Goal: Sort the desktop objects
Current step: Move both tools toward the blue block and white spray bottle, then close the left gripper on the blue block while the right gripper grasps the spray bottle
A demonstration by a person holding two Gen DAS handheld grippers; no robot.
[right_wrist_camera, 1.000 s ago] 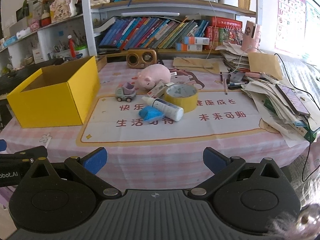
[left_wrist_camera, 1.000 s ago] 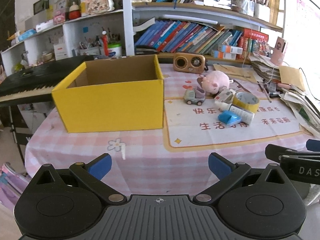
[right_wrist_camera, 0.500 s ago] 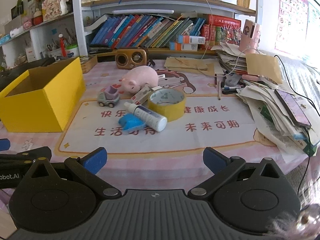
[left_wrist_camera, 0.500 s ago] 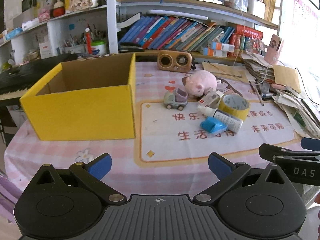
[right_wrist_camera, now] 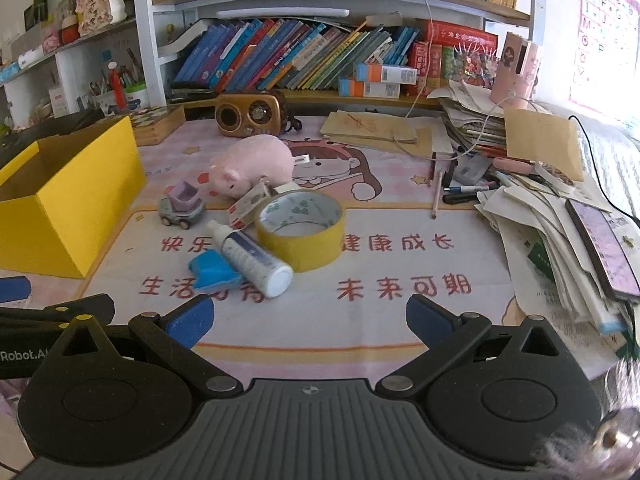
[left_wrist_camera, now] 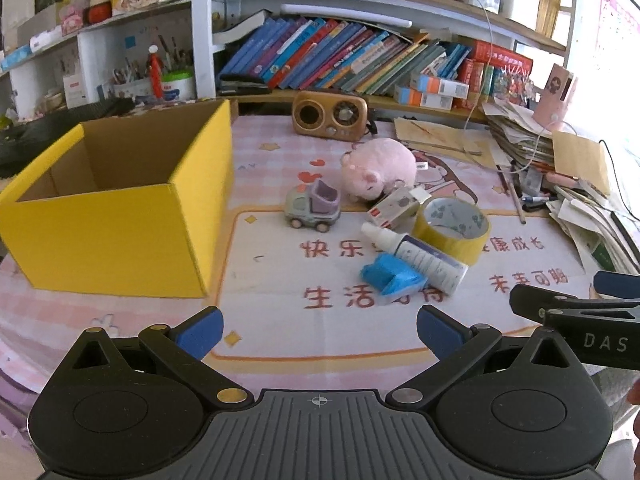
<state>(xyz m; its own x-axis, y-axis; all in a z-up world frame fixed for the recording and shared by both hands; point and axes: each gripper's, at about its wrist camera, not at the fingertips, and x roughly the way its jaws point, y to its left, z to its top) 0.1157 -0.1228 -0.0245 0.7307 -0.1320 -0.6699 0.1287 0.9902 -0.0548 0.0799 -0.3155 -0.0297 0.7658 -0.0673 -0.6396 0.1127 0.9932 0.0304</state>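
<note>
Ahead of both tools, the cluster of small things lies on the printed mat of the tabletop (left_wrist_camera: 280, 148), none of it touched. The left tool (left_wrist_camera: 320, 326) hovers with its blue-tipped fingers spread wide and nothing between them; the right tool (right_wrist_camera: 308, 318) is spread just as wide and equally empty. From the left wrist view, the right tool's black arm juts in at the right edge.

Nearest the tools is a crumpled blue item (left_wrist_camera: 392, 278) (what it is I cannot tell), touching a white bottle (left_wrist_camera: 416, 254) that lies on its side with its nozzle pointing away. Just behind the bottle sits a roll of yellow tape (left_wrist_camera: 452, 226), flat on its side, and leaning against it a small white-and-red carton (left_wrist_camera: 394, 208). A grey toy truck (left_wrist_camera: 312, 208) with a lilac bed stands on its wheels to the left of the carton, and a pink plush pig (left_wrist_camera: 378, 170) lies behind, its snout by the carton.

Well off to the left stands an open yellow cardboard box (left_wrist_camera: 108, 244), its brown inside empty as far as can be seen.
</note>
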